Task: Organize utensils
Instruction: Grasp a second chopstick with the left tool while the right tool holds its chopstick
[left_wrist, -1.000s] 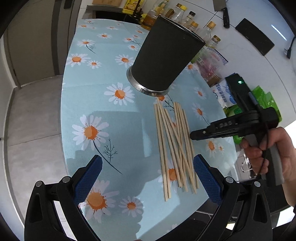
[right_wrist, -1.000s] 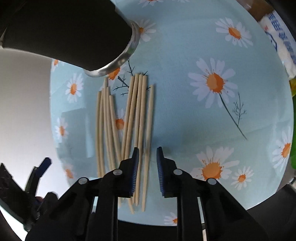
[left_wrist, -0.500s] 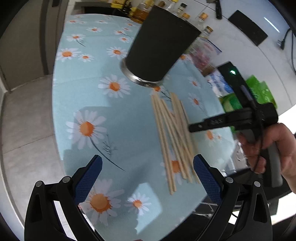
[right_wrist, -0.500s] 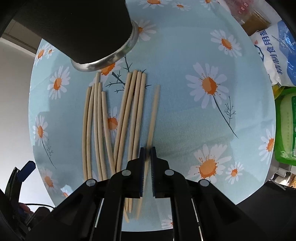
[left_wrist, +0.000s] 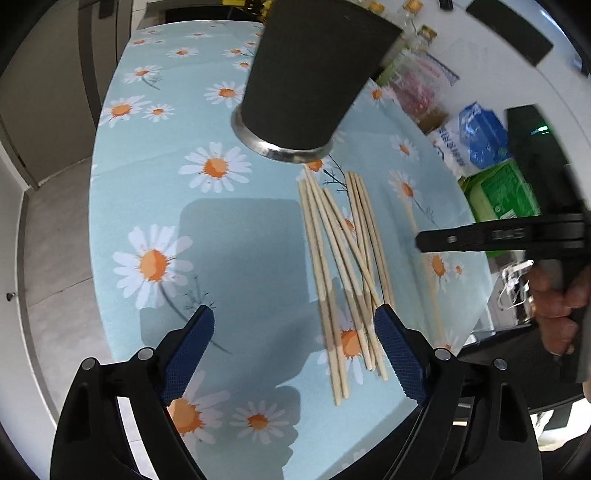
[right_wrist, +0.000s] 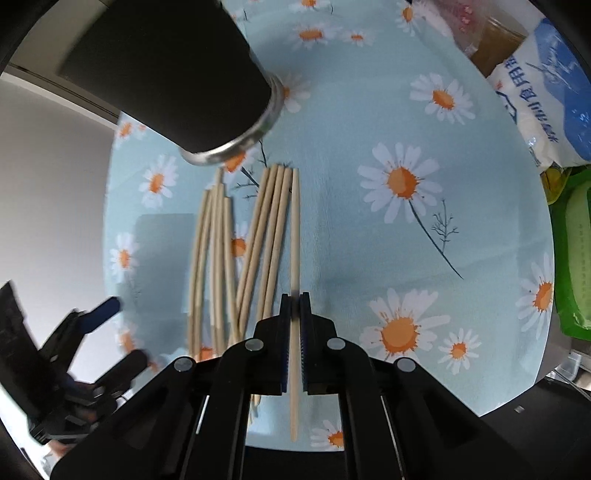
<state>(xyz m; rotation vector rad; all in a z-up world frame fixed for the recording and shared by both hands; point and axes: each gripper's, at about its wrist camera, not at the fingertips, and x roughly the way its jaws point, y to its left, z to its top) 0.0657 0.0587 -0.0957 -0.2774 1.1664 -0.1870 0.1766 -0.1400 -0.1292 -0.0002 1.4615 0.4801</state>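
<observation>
Bamboo chopsticks lie bundled on the daisy-cloth bench, near the black holder so we reach it easily. From the left wrist, our left claw hangs wide with its jaws closing on nothing, kept clear at the near edge. From the right wrist, our right claw pinches one chopstick at its thick end, leaving the tip free to drop into the holder.
</observation>
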